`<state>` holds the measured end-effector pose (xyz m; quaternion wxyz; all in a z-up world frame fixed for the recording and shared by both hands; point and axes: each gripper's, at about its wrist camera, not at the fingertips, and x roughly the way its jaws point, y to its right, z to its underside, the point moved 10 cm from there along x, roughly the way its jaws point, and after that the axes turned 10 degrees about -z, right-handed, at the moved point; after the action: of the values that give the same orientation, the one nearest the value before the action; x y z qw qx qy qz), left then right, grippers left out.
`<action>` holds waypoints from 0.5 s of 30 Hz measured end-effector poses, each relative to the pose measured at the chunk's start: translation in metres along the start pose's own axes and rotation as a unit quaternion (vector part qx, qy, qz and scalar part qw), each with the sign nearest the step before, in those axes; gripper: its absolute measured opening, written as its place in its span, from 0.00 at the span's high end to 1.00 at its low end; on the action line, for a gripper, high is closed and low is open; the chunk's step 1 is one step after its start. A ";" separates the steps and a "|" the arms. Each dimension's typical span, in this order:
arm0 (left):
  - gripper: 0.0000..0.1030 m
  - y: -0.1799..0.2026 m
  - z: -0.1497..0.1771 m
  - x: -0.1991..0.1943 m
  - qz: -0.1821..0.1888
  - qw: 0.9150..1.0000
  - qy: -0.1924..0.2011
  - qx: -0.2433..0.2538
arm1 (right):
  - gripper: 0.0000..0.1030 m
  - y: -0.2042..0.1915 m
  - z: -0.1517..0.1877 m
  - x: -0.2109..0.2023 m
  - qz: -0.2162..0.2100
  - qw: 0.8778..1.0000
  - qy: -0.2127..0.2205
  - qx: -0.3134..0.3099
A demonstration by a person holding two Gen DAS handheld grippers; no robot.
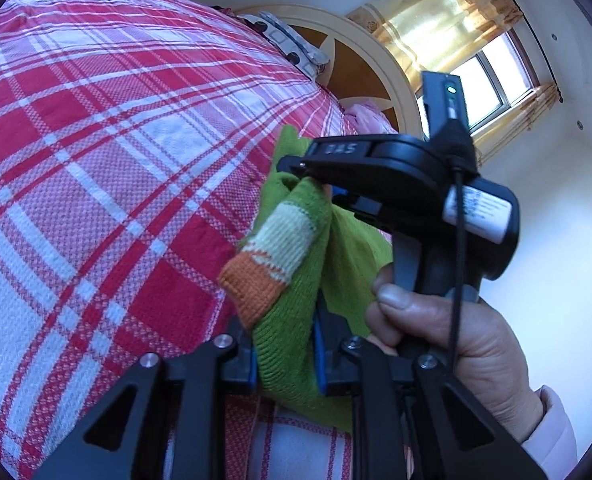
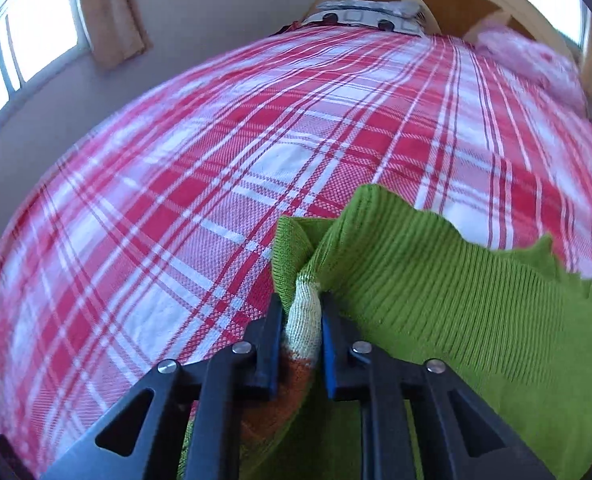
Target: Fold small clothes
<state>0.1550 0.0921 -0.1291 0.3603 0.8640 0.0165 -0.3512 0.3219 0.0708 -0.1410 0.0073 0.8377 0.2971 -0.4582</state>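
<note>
- Left hand-held gripper (image 1: 284,354): pads pinch green knit sweater (image 1: 296,364), lifted over bed.
- Right hand-held gripper (image 2: 301,344): jaws pinch sweater's cream/orange striped cuff (image 2: 305,320); person's hand (image 1: 447,320) on grip.
- Bed w/ red-white plaid cover (image 2: 216,160); curved headboard (image 1: 379,68) beyond.

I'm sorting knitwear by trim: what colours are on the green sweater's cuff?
The sweater cuff is banded cream then orange at its end, clearest in the left wrist view.
</note>
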 end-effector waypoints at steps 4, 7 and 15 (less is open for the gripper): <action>0.81 0.008 -0.001 -0.002 -0.007 1.000 0.008 0.021 | 0.85 0.002 -0.004 -0.010 -0.023 0.999 0.015 0.024; 0.81 0.020 -0.003 -0.008 -0.015 0.998 0.022 0.057 | 0.85 0.003 -0.008 -0.022 -0.034 0.998 0.030 0.032; 0.81 0.071 -0.004 -0.024 -0.024 0.979 0.069 0.193 | 0.85 0.024 -0.018 -0.076 -0.046 0.996 0.074 0.038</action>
<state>0.1592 0.0471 -0.0687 0.1764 0.9387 -0.0057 -0.2961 0.3170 0.0185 -0.0782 -0.0675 0.8543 0.3175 -0.4061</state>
